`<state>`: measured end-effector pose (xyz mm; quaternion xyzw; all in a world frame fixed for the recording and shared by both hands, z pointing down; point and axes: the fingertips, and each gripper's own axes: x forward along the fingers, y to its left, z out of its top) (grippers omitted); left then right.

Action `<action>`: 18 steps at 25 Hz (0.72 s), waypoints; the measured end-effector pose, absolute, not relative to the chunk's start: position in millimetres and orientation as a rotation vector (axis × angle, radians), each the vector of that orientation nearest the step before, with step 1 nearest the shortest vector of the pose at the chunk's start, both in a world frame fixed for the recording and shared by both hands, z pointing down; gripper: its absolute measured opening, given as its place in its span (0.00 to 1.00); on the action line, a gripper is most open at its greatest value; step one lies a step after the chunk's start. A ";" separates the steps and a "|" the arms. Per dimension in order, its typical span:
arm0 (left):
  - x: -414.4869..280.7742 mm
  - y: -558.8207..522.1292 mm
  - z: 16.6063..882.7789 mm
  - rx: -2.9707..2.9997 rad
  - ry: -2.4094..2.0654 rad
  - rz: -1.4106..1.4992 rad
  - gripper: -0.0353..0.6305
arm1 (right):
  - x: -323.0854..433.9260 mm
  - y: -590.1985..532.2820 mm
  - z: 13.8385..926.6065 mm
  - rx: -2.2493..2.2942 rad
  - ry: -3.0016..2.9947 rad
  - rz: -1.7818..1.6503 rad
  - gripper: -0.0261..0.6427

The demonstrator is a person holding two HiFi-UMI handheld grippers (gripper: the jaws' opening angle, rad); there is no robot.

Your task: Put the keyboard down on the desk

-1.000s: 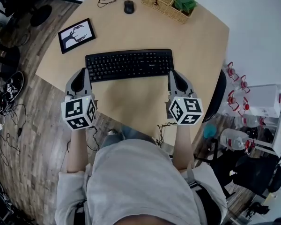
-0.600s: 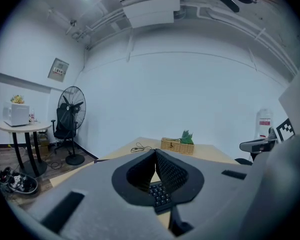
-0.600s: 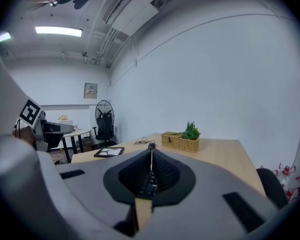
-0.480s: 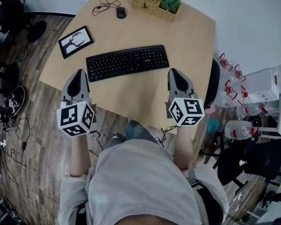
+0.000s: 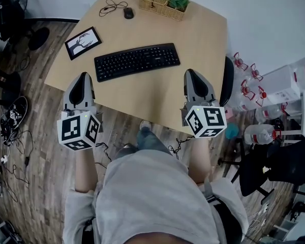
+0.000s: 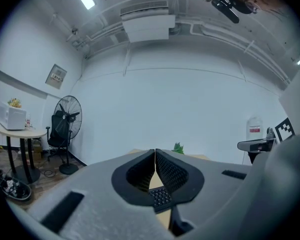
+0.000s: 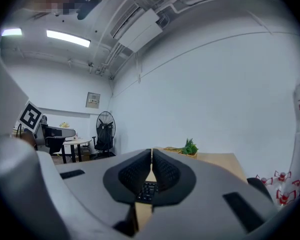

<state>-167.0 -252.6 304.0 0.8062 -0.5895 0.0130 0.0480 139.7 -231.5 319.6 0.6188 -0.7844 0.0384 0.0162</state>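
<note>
A black keyboard [image 5: 136,61] lies flat on the light wooden desk [image 5: 193,50], clear of both grippers. My left gripper [image 5: 83,78] hangs over the desk's near left edge, below the keyboard's left end, jaws shut and empty. Over the desk's near right part, below and right of the keyboard's right end, my right gripper [image 5: 194,74] is also shut on nothing. In the left gripper view the closed left gripper [image 6: 155,151] shows a strip of keyboard [image 6: 161,198] below it. The right gripper [image 7: 151,151] likewise shows keyboard keys [image 7: 147,190] beneath.
A framed deer picture [image 5: 82,42] lies at the desk's left. A mouse [image 5: 128,13] with coiled cable, a wicker basket [image 5: 155,0] and a green plant [image 5: 178,0] sit at the far edge. A black chair [image 5: 229,83] stands right of the desk. Shoes and cables lie on the wood floor.
Both grippers have drawn back from the keyboard's ends toward the person, still shut. The keyboard stays flat on the desk. The head camera has shifted, so the desk sits higher in view.
</note>
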 end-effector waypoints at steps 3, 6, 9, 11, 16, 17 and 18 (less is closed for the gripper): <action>-169.9 -241.2 295.6 2.479 -1.812 0.028 0.07 | 136.7 -218.5 310.3 1.942 -2.451 0.092 0.06; -172.3 -229.6 287.9 2.493 -1.813 0.007 0.07 | 133.9 -205.9 301.7 1.954 -2.452 0.066 0.06; -174.5 -217.0 280.0 2.506 -1.826 -0.005 0.07 | 133.0 -191.5 291.2 1.975 -2.461 0.040 0.06; -175.5 -208.9 275.6 2.517 -1.833 -0.014 0.07 | 133.0 -182.4 284.8 1.989 -2.464 0.021 0.06; -181.0 -193.8 267.0 2.533 -1.830 -0.041 0.07 | 127.7 -164.5 270.0 2.009 -2.469 -0.032 0.06; -182.3 -191.4 265.3 2.535 -1.831 -0.045 0.07 | 126.3 -161.5 267.3 2.012 -2.471 -0.041 0.06; -183.6 -189.0 263.6 2.537 -1.833 -0.050 0.07 | 125.1 -158.7 264.9 2.015 -2.473 -0.048 0.06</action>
